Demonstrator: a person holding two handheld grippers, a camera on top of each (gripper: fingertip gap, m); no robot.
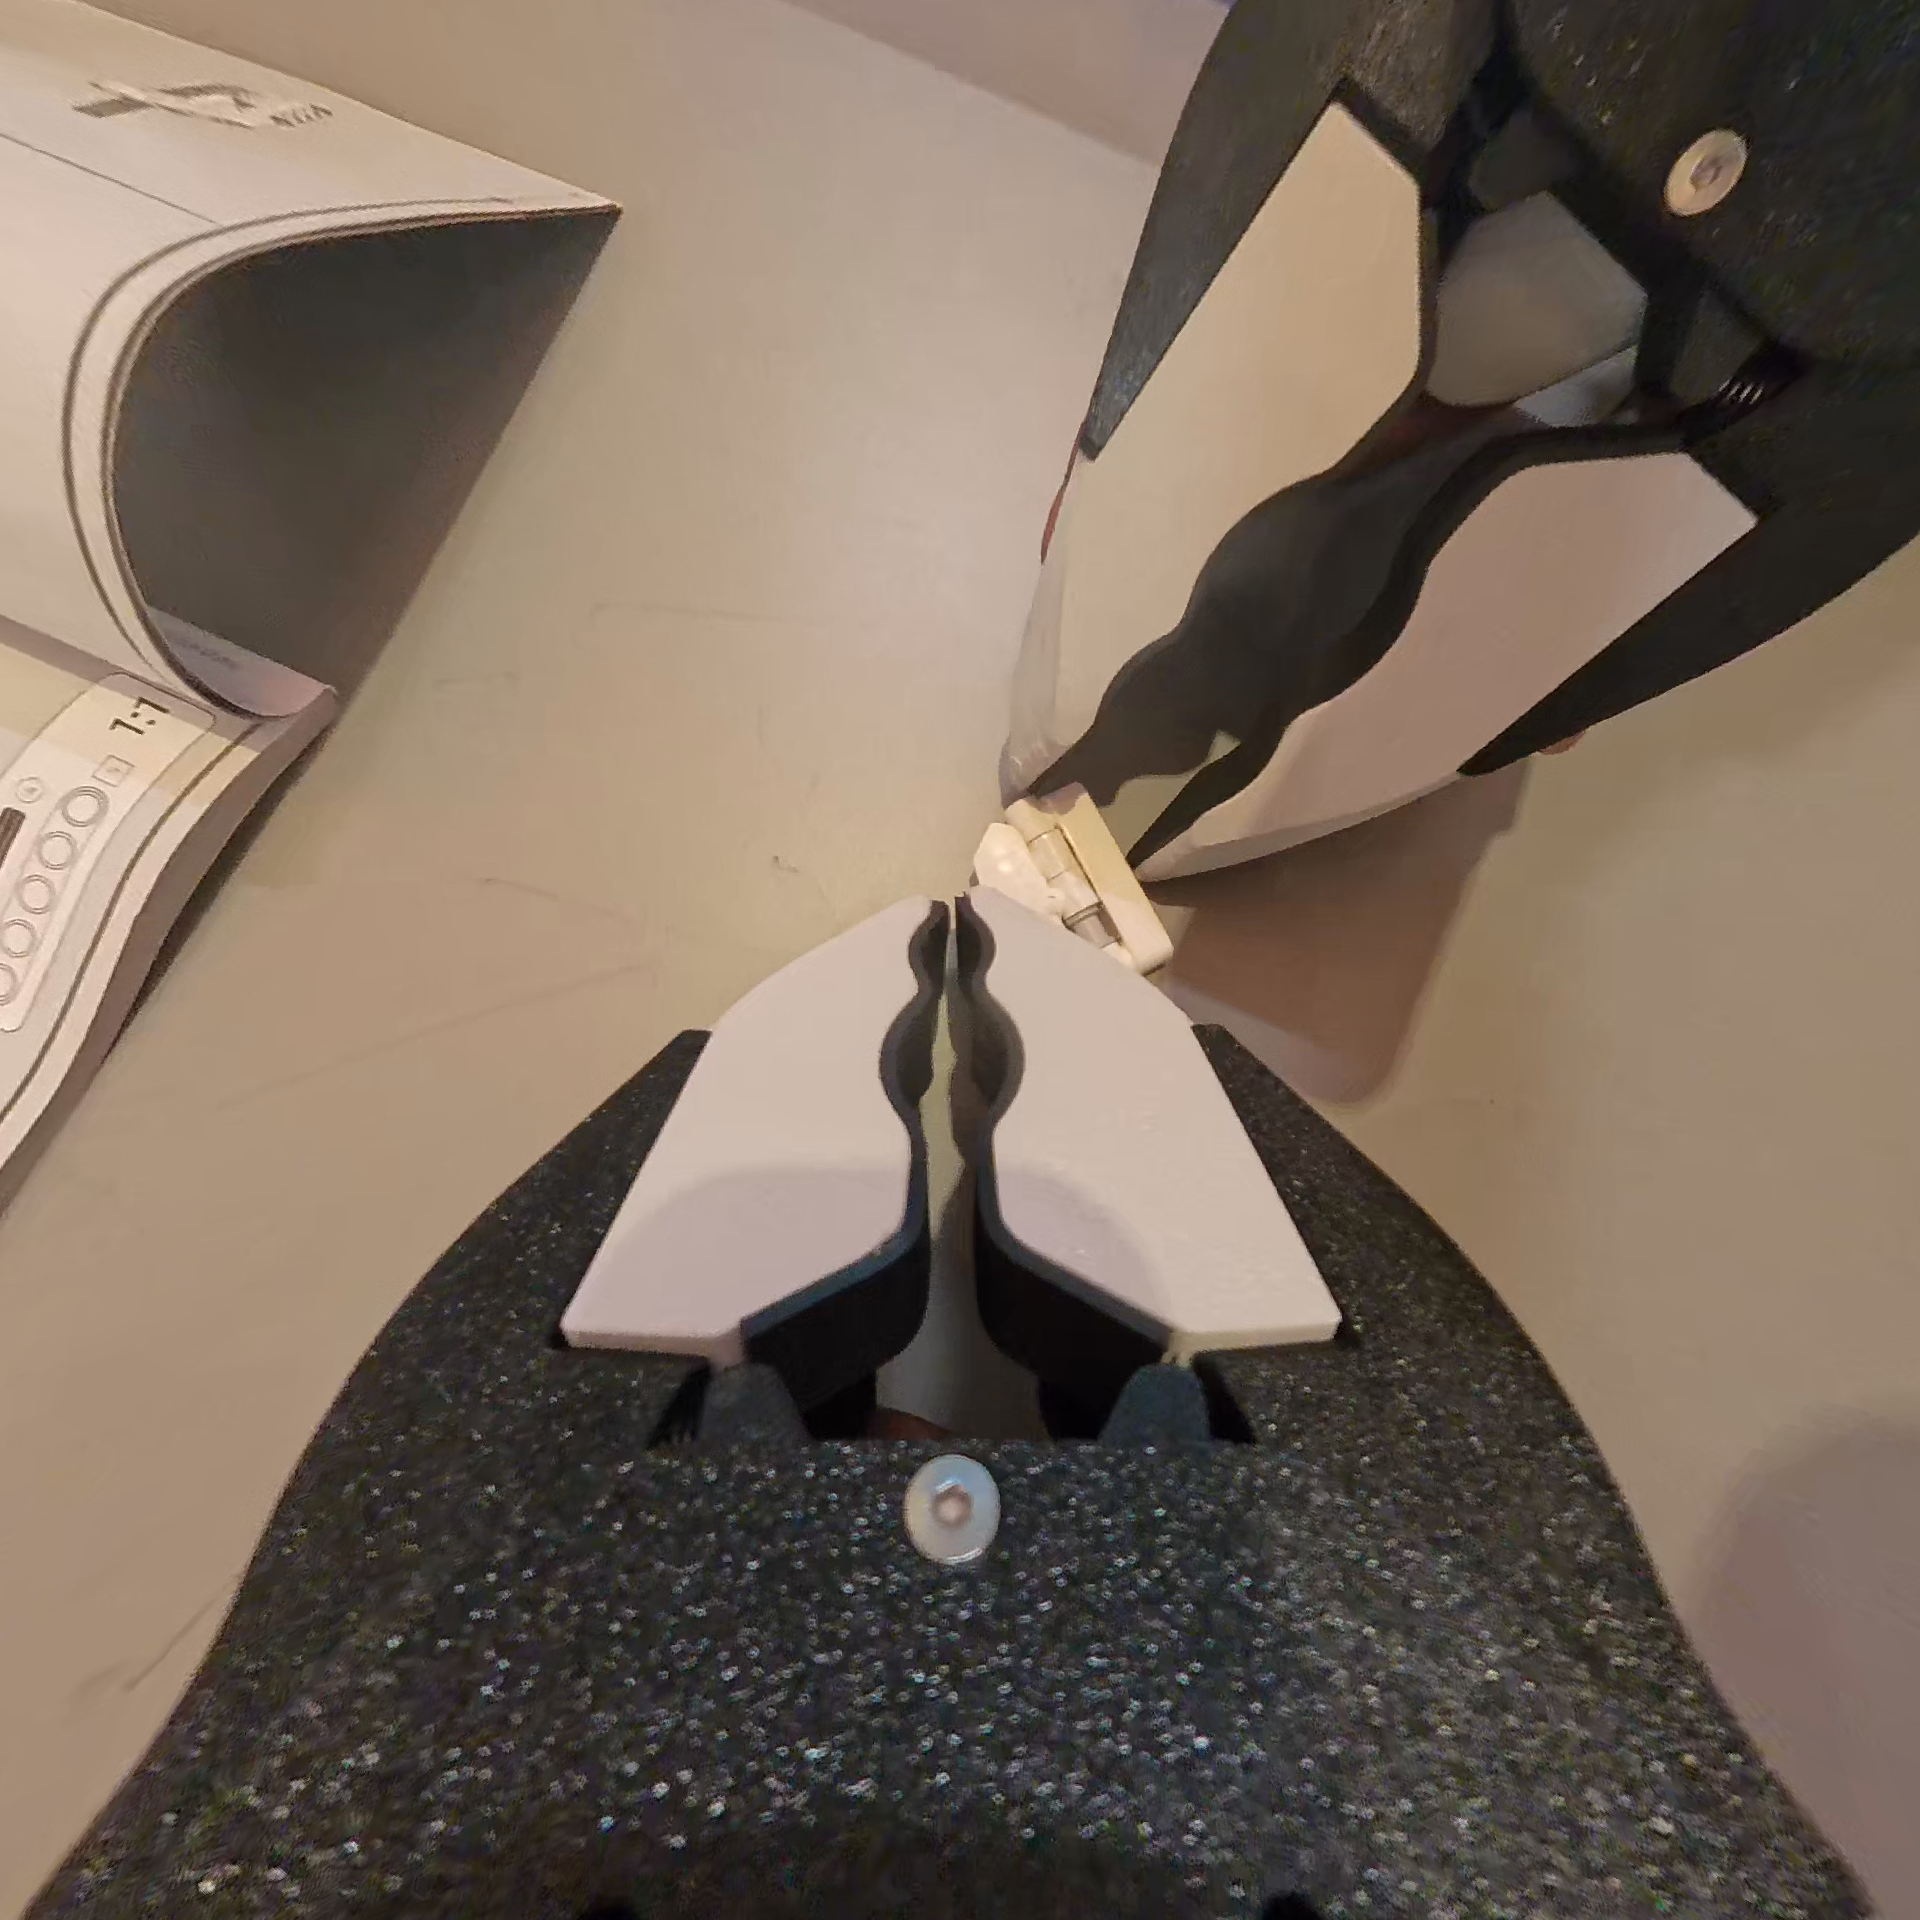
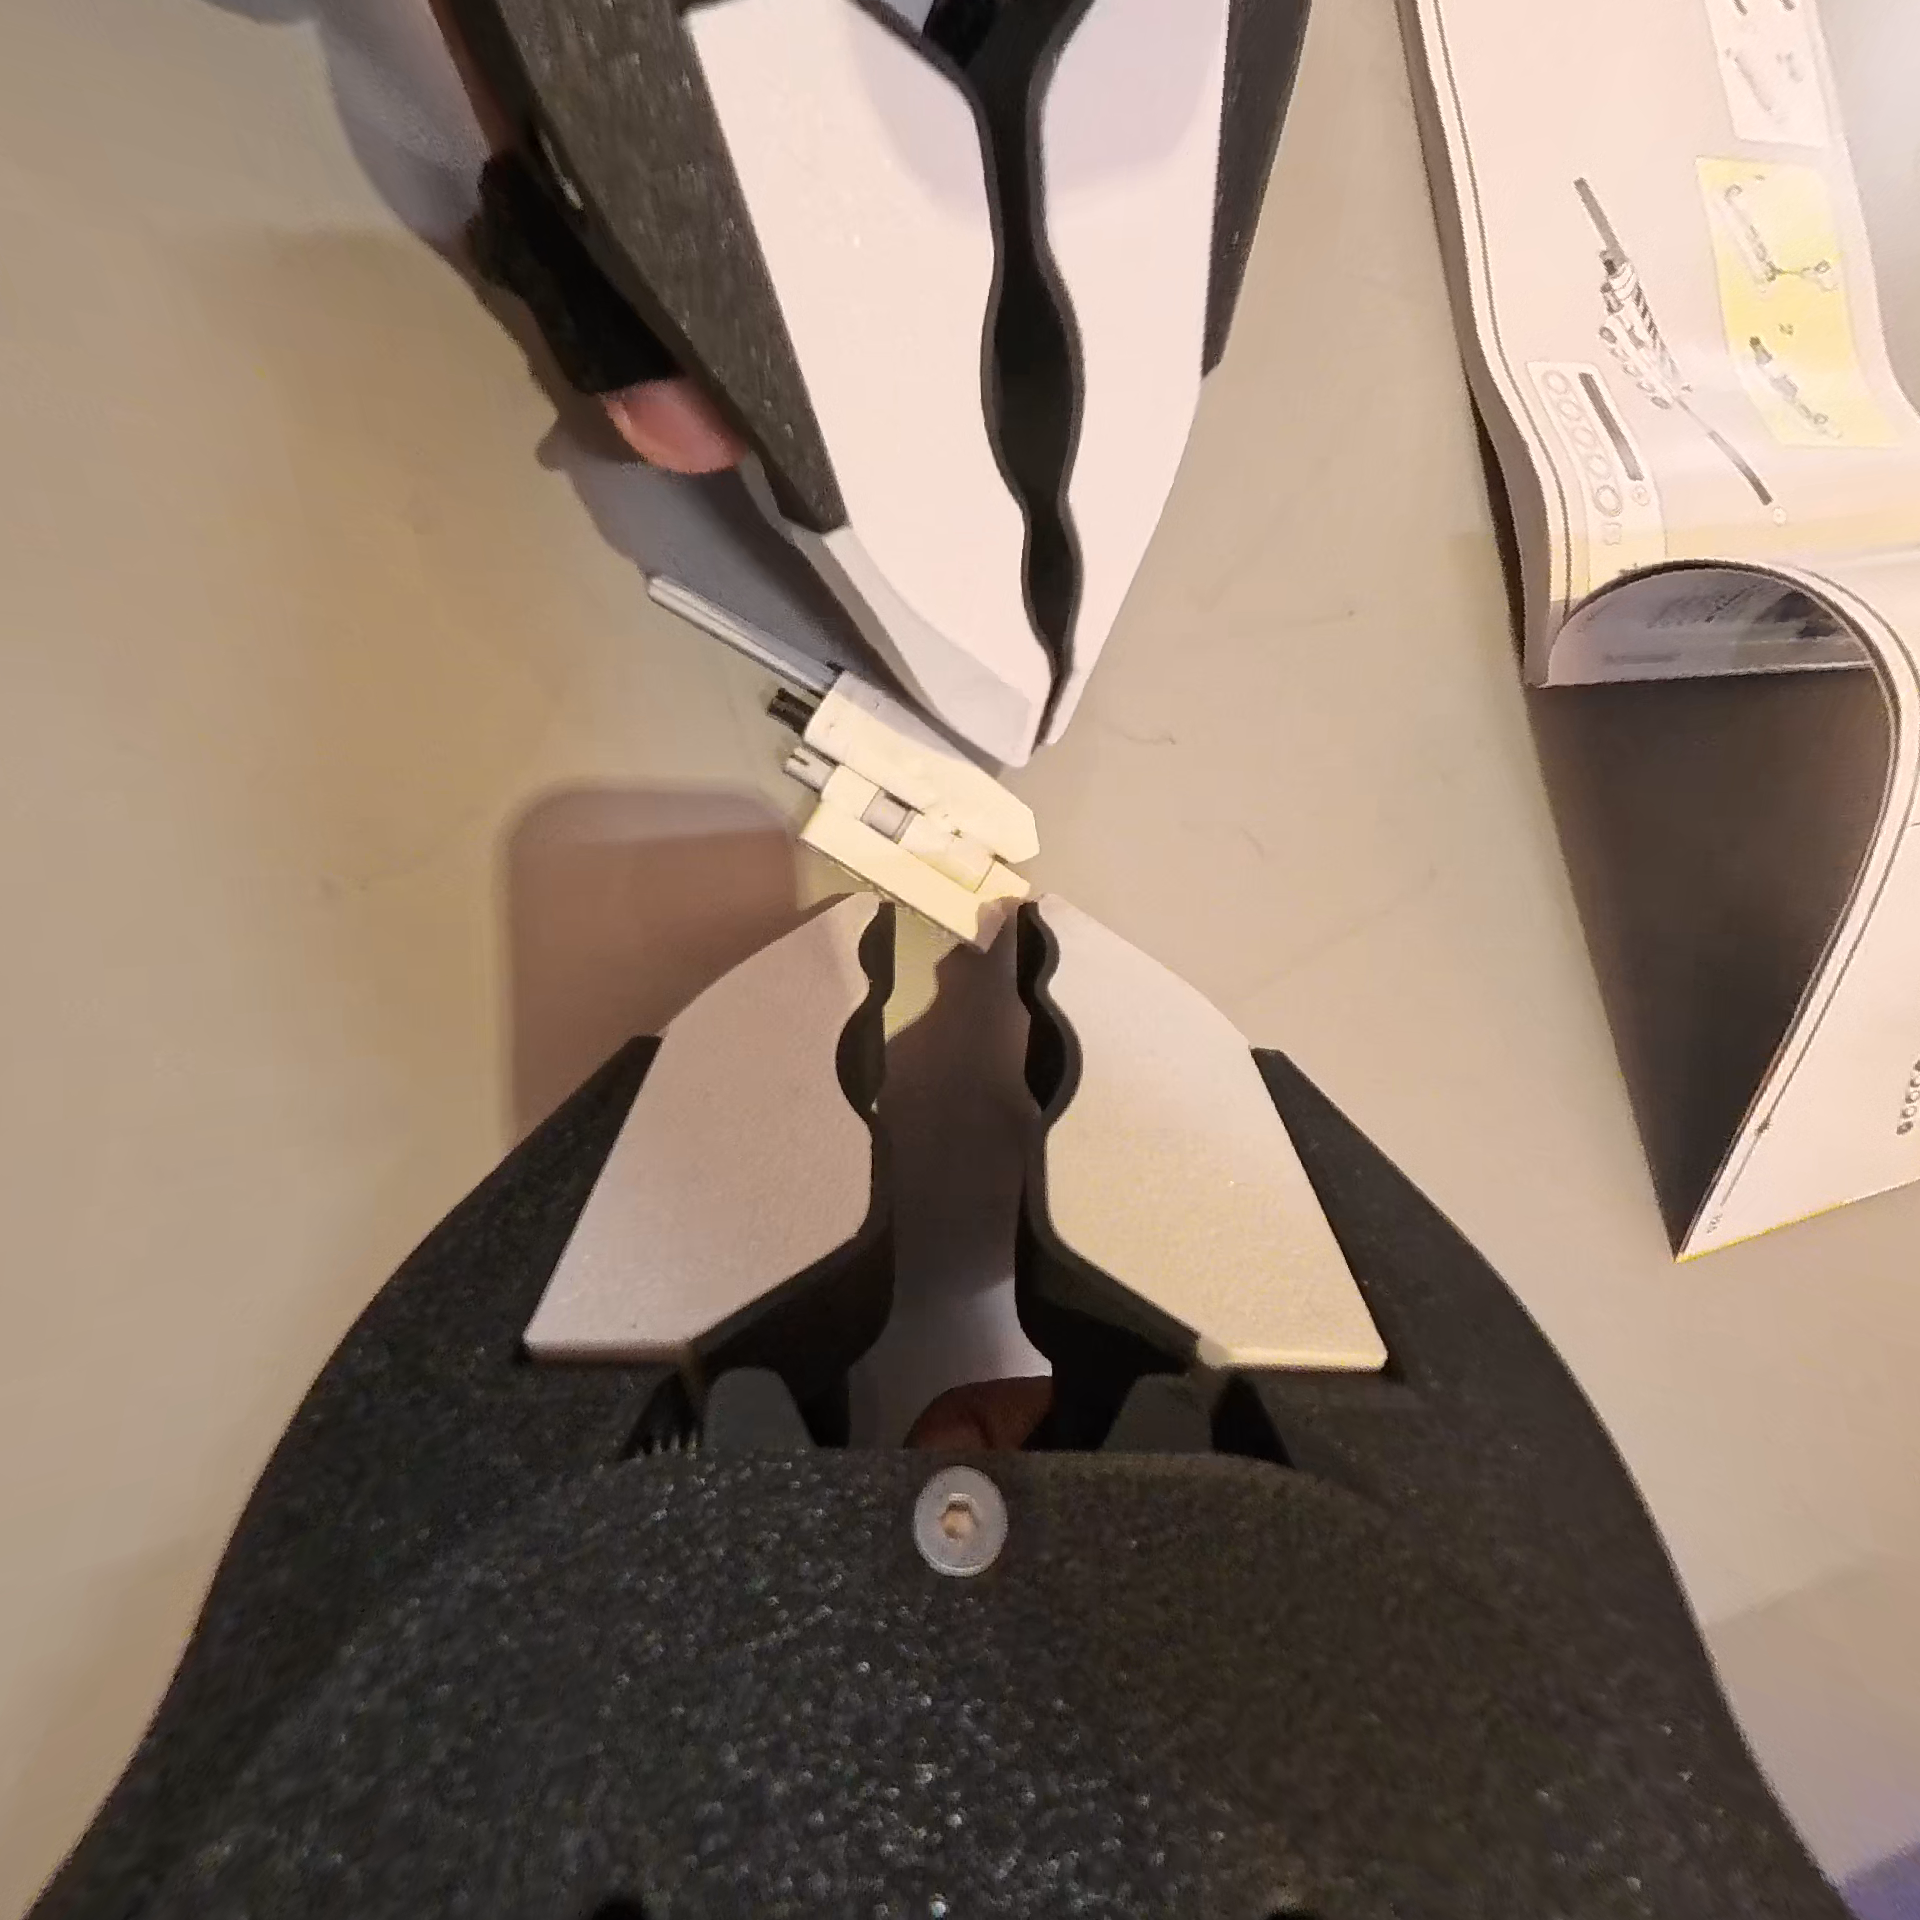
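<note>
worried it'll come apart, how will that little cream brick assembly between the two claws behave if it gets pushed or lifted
The cream brick assembly is hard plastic, so probably stiff and light. It looks built from several clipped pieces around a grey pin, so a sideways push might fold it or pop one off. Its flat faces suggest it will slide on the table rather than roll.

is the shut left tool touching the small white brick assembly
Touching. In the right wrist view the left tool rests the side of its closed tip on the white brick assembly, with no gap visible.

Plain beige tabletop (image 1: 727, 520), warm indoor light
</note>
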